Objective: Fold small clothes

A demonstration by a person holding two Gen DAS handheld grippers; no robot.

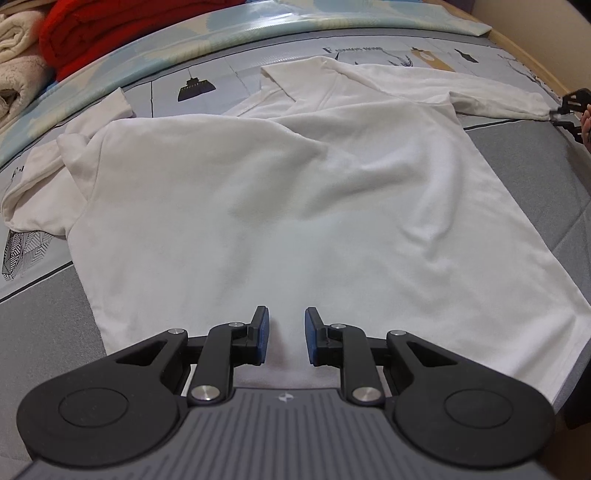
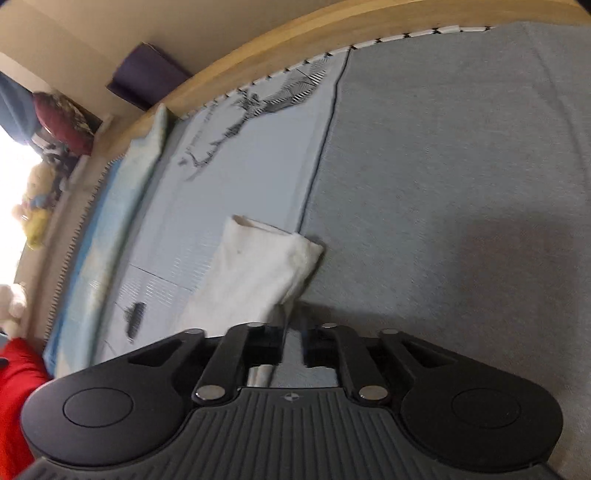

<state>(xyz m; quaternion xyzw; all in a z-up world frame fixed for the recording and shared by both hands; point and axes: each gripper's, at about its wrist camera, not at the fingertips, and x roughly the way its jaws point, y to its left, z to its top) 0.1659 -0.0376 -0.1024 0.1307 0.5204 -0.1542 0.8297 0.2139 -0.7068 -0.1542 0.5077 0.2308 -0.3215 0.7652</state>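
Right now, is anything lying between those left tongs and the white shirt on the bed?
Nothing visible. The left tongs hang over the lower hem of the white shirt, their jaws apart with bare cloth showing between them. The red blanket and cream towels sit at the far edge, well clear.

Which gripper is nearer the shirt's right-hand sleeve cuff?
Right. The right gripper is at the sleeve cuff; the left gripper hovers over the shirt's bottom hem, far from it.
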